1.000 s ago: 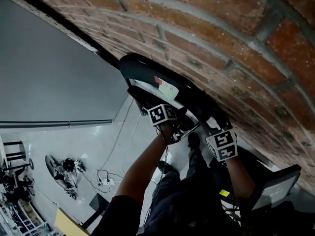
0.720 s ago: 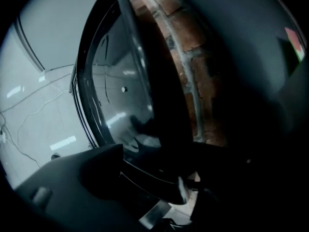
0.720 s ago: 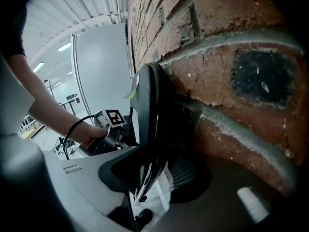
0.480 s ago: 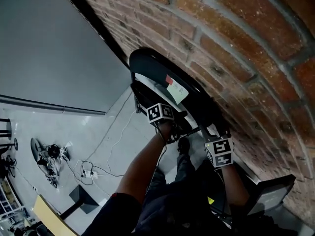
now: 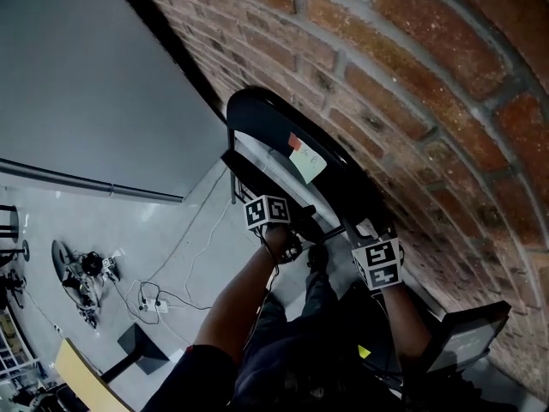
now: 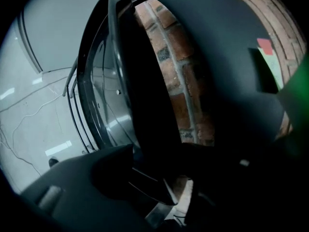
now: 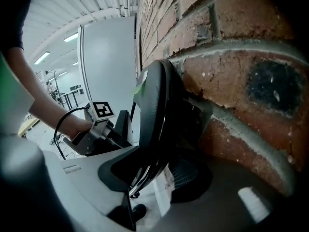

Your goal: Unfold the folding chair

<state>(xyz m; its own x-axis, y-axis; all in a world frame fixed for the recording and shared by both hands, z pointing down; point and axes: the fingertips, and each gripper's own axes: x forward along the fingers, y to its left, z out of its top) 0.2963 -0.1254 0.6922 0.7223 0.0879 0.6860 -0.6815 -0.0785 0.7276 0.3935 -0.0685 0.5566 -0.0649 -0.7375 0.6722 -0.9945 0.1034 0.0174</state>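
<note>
The right gripper [image 7: 154, 173] jaws clamped the folding chair [image 7: 152, 105] rim while your left gripper [image 6: 164, 178] jaws narrowed around its panel [image 6: 145, 95], seemingly not pinching yet, so unfolding waited.

The black folding chair [image 5: 257, 110] stands nearly upright on the grey floor [image 5: 171, 230], its rounded top leaning against the brick wall [image 5: 412, 84], mostly folded with its panels slightly parted, one bearing a pale note [image 5: 306, 160] and a red sticker [image 5: 294, 141].
</note>
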